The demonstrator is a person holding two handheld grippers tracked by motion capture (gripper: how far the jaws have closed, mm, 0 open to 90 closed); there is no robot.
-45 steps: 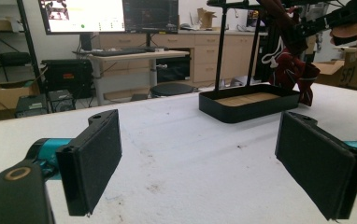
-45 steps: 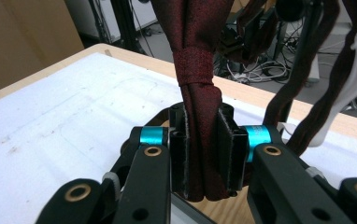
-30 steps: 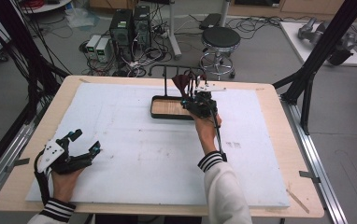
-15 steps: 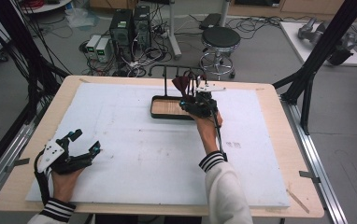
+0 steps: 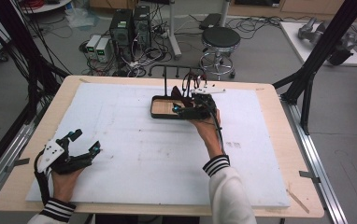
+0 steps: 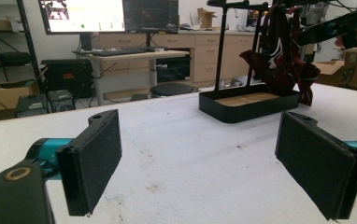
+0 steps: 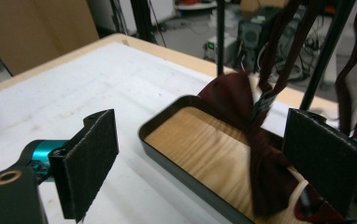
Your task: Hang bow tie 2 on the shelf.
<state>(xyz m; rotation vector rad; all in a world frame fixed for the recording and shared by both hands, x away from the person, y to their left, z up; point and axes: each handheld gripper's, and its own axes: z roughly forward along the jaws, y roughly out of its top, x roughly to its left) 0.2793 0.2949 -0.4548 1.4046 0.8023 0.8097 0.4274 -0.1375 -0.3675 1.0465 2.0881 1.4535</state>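
A black stand with a wood-bottomed tray (image 5: 161,107) and a top rail (image 5: 167,68) sits at the far middle of the white mat. Dark red bow ties (image 5: 180,93) hang from the rail into the tray. My right gripper (image 5: 182,110) hovers open over the tray's near right part; in the right gripper view a bow tie (image 7: 242,116) hangs just beyond its open pads (image 7: 90,161), touching neither. My left gripper (image 5: 84,143) rests open on the mat's near left corner, far from the stand (image 6: 249,105).
A white foam mat (image 5: 134,149) covers the wooden table (image 5: 279,121). Beyond the far edge stand a stool (image 5: 219,39) and computer boxes (image 5: 130,25) with cables. Black frame legs (image 5: 317,65) rise at the right and left of the table.
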